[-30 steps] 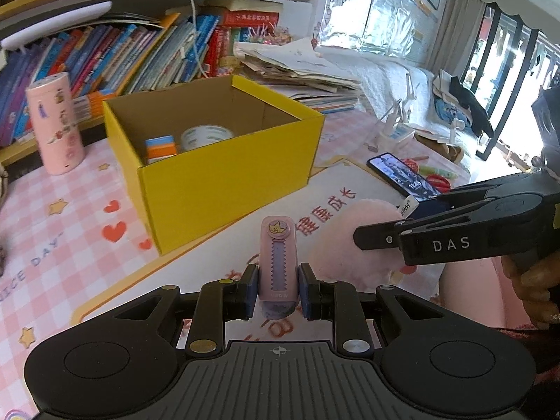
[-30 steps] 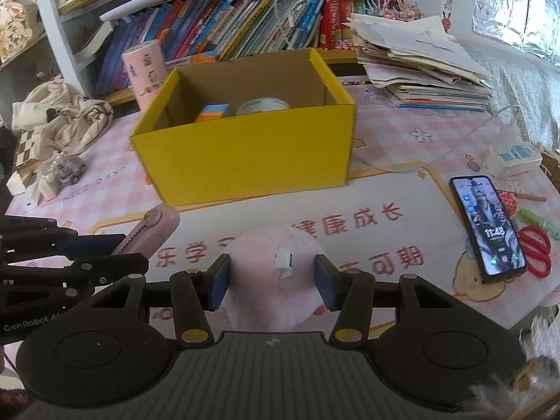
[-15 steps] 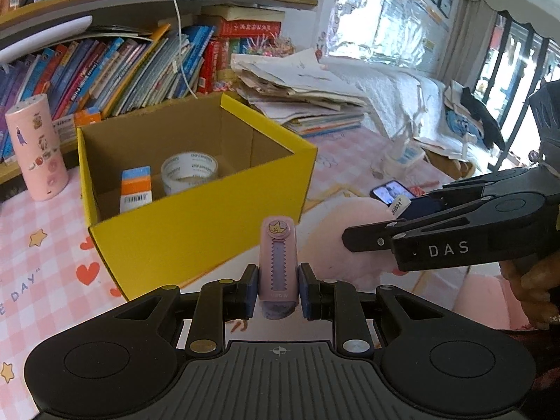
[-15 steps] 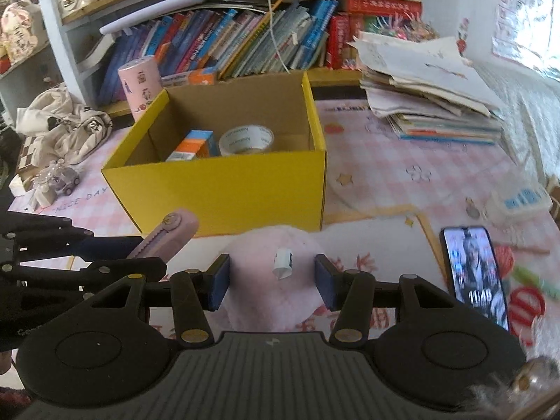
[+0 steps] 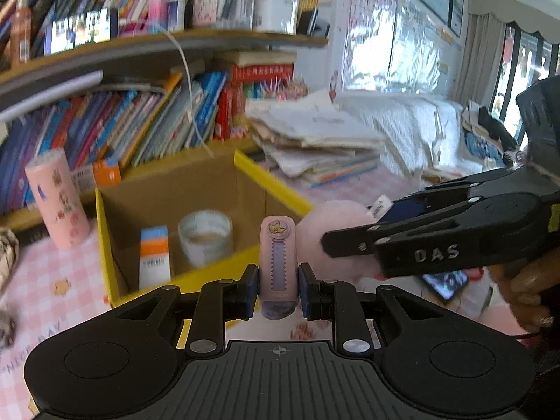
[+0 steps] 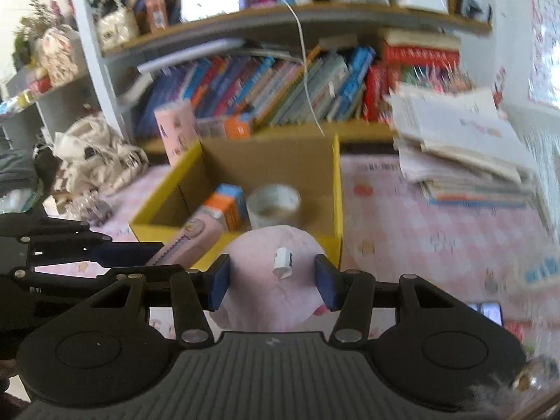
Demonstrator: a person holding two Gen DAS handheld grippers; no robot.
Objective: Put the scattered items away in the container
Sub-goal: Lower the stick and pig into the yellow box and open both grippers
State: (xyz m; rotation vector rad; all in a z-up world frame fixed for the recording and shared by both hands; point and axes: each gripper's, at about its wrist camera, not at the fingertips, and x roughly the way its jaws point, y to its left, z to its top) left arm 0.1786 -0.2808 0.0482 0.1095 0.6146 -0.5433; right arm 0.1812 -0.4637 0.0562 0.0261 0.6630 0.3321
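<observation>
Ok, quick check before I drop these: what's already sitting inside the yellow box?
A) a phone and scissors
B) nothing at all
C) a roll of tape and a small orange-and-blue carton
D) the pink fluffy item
C: the left wrist view looks into the yellow box and shows a roll of tape beside a small orange-and-blue carton on its floor; the right wrist view shows the same pair.
</observation>
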